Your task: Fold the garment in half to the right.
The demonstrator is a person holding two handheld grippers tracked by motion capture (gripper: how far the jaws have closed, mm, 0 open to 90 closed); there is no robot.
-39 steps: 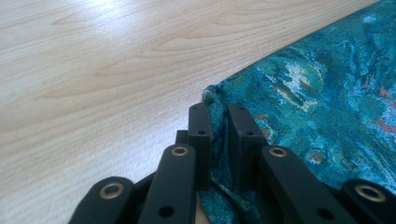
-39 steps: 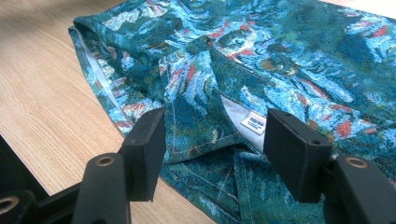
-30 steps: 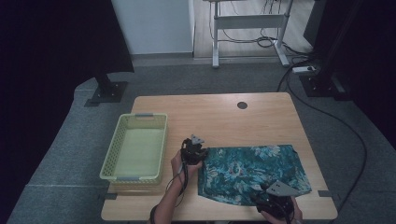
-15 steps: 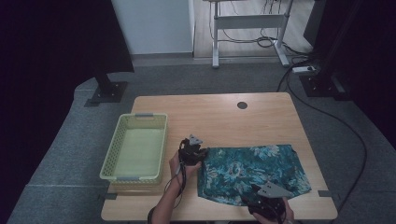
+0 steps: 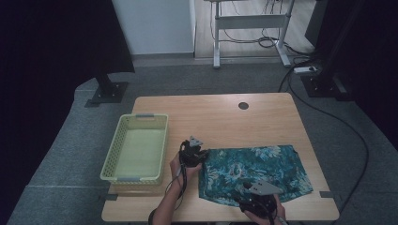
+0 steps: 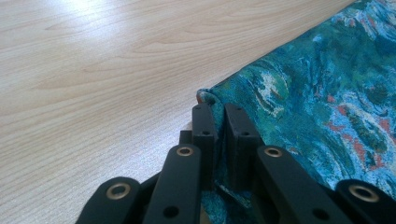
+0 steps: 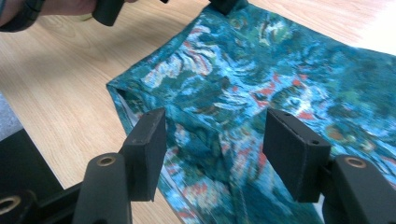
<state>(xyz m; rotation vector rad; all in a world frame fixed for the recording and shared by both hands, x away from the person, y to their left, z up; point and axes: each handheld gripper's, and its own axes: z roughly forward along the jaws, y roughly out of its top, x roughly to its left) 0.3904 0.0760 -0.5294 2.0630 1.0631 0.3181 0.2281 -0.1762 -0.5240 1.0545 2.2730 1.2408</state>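
A teal floral cloth (image 5: 256, 171) lies flat on the front right part of the wooden table (image 5: 225, 119). My left gripper (image 5: 193, 153) is at the cloth's far left corner and shut on it; in the left gripper view the jaws (image 6: 219, 122) pinch the bunched corner of the cloth (image 6: 322, 88). My right gripper (image 5: 256, 199) hovers over the cloth's near edge, open; in the right gripper view its two pads (image 7: 217, 140) stand wide apart above the cloth (image 7: 261, 79) near its front left corner.
A pale yellow-green plastic basket (image 5: 136, 147) sits on the table's left side, with nothing in it. A round cable hole (image 5: 243, 106) is near the far edge. Dark floor, a desk frame and cables lie beyond the table.
My right gripper has moved left along the cloth's near edge toward its front left corner. The left gripper has stayed at the far left corner.
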